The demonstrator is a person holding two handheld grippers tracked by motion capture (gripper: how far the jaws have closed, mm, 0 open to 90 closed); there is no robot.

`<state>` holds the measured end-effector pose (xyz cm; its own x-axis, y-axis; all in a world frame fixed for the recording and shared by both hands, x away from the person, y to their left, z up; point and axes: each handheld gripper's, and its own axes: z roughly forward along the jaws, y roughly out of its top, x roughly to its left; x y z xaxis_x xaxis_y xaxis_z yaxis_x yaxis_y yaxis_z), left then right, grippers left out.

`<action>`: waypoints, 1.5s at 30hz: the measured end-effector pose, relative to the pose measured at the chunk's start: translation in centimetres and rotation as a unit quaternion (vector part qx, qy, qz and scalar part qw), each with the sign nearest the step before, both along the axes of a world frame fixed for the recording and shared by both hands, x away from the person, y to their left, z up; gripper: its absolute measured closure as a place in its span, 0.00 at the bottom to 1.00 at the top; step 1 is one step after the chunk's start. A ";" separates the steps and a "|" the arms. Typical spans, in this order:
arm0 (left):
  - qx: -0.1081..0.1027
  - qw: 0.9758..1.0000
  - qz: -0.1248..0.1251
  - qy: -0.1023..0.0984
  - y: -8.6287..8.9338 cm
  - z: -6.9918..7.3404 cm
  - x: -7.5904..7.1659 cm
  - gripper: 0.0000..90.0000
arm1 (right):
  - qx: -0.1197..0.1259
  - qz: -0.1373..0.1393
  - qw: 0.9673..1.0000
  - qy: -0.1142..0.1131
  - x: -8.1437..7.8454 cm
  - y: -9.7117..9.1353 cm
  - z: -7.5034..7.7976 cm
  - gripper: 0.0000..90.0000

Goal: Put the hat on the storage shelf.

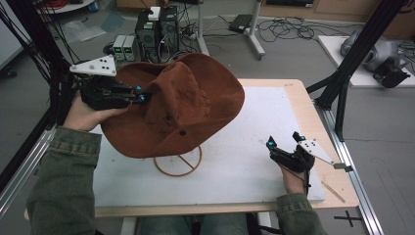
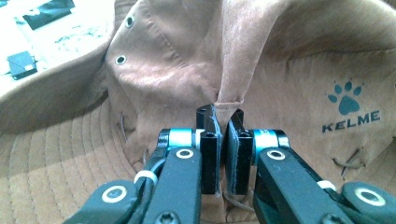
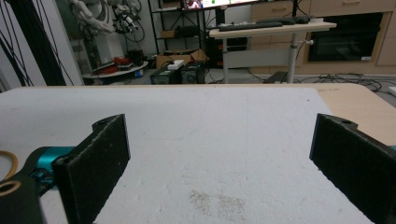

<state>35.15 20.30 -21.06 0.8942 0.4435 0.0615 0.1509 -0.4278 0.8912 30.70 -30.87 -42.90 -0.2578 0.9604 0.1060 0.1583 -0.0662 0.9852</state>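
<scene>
In the high view, a person's two green sleeves come in from the bottom edge. At the lower right of the frame, the right gripper [image 1: 285, 142] rests low over the white mat [image 1: 254, 122], its two black jaws spread wide apart with nothing between them. In the right gripper view the same jaws stand far apart at the left and right edges, with bare white mat between them.

Toward the middle of the high view, a round wire stand [image 1: 178, 164] sits on the mat, partly hidden under the brim of a brown hat [image 1: 186, 105]. The hat is tilted and held up above the stand, in the centre and upper left of the frame.

At the left of the frame, the left gripper [image 1: 143, 94] reaches in level from the left and meets the hat at its crown. In the left gripper view, its jaws are pressed nearly together, pinching a fold of the hat's [image 2: 280, 70] brown cloth between the pads.

Beyond the table's far edge, computers [image 1: 156, 32] and cables lie on the floor.
</scene>
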 end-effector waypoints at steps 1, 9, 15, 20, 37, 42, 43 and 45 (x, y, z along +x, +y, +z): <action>0.003 1.000 -0.001 0.001 -0.1 0.0 0.0 0.94 | -0.001 0.001 1.000 0.001 0.0 0.0 0.0 0.05; -0.020 1.000 0.012 0.006 0.4 -0.2 0.1 0.90 | 0.003 -0.001 1.000 0.000 0.0 0.0 0.0 0.05; -0.027 0.999 0.015 -0.007 0.8 -0.3 -0.1 0.88 | 0.003 -0.001 1.000 0.001 0.0 0.0 0.0 0.05; -0.056 0.998 0.016 -0.028 1.3 0.1 -0.5 0.88 | 0.002 0.000 1.000 0.001 0.0 0.0 0.0 0.05; -0.105 0.987 0.088 -0.081 4.0 0.3 -1.6 0.45 | 0.004 -0.001 1.000 0.001 0.0 0.0 0.0 0.05; -0.102 0.984 0.121 -0.076 4.7 0.2 -1.7 0.22 | 0.005 0.000 1.000 0.004 0.0 0.0 0.0 0.05; -0.105 0.983 0.132 -0.077 4.9 0.2 -1.8 0.17 | 0.006 0.000 1.000 0.004 0.0 0.0 0.0 0.05; -0.109 0.978 0.155 -0.090 5.3 0.3 -2.1 0.14 | 0.005 0.000 1.000 0.004 0.0 0.0 0.0 0.05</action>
